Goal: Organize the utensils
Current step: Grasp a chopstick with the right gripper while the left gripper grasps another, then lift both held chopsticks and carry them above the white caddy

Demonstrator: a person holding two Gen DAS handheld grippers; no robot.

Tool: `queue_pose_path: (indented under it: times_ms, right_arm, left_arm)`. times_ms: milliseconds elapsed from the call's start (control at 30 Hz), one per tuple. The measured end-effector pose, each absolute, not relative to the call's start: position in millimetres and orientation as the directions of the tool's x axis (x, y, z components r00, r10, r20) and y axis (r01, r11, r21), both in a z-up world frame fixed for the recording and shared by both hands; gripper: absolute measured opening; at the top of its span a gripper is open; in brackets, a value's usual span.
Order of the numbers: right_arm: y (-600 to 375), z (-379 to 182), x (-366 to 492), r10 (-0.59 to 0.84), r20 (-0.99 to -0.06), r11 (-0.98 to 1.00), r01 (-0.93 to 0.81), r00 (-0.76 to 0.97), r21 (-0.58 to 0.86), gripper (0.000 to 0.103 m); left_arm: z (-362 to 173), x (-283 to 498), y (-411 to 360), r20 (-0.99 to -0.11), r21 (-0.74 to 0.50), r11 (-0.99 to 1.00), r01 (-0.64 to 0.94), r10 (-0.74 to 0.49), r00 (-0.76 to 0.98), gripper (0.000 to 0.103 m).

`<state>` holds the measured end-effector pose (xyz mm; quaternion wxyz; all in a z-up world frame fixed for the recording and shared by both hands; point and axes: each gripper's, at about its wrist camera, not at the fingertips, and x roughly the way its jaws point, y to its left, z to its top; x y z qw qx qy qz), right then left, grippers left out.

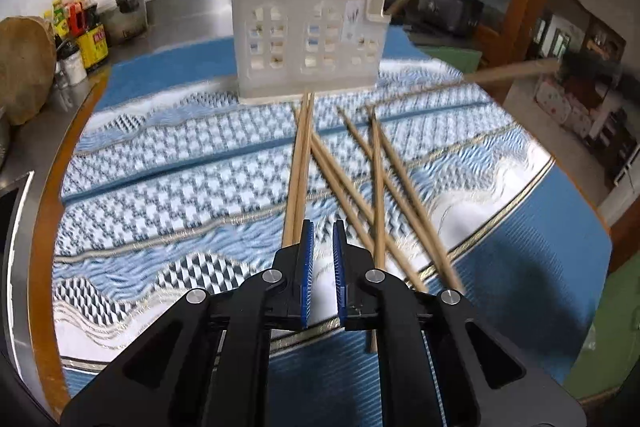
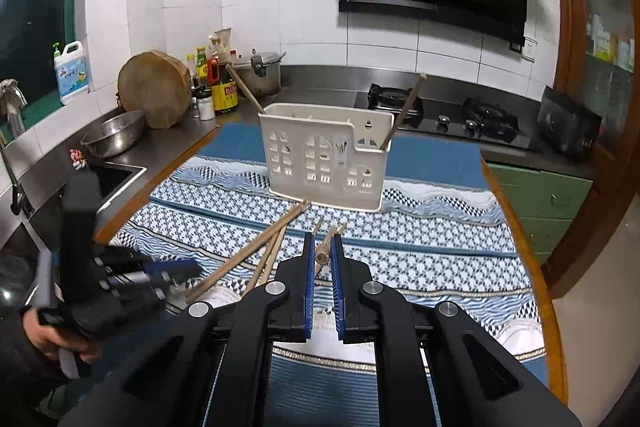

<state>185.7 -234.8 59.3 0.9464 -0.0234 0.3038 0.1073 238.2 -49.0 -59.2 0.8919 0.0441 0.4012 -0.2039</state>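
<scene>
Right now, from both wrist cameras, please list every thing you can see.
cloth: one, blue-white patterned, across the foreground
utensil holder: one, white, far on the cloth
chopsticks in holder: two, wooden, one at each end
loose chopsticks: several, wooden, crossed on the cloth
chopping block: one, brown, left counter
bottles: several, mixed colours, left counter
steel bowl: one, silver, beside the sink
stove: one, black, behind the holder
left gripper: one, black, shut, empty
right gripper: one, black, shut on a chopstick

Loose chopsticks [image 1: 340, 183] before holder [image 1: 308, 43]
</scene>
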Motion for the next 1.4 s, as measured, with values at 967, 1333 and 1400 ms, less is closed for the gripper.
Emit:
queue_pose_path:
  times_ms: [967,1333,1400]
  right_arm:
    - [-227,71,199,0.185,-0.573,0.968,-0.247,0.798,-0.032,0.008]
    - [-228,88,214,0.216,-0.575,0.959,-0.282,0.789,-0.027,0.008]
    - [-228,97,217,0.22,-0.567,0.957,-0.288,0.794,-0.031,0.008]
  left_arm:
    - [-99,270,-31,-0.787,-0.105,0.933,0.345,-0.29,0.545,0.01]
    - [-70,267,-27,-0.737,-0.136,0.929,0.343,-0.326,0.592,0.007]
    - [-57,267,-23,-0.713,-0.15,0.926,0.345,-0.343,0.611,0.006]
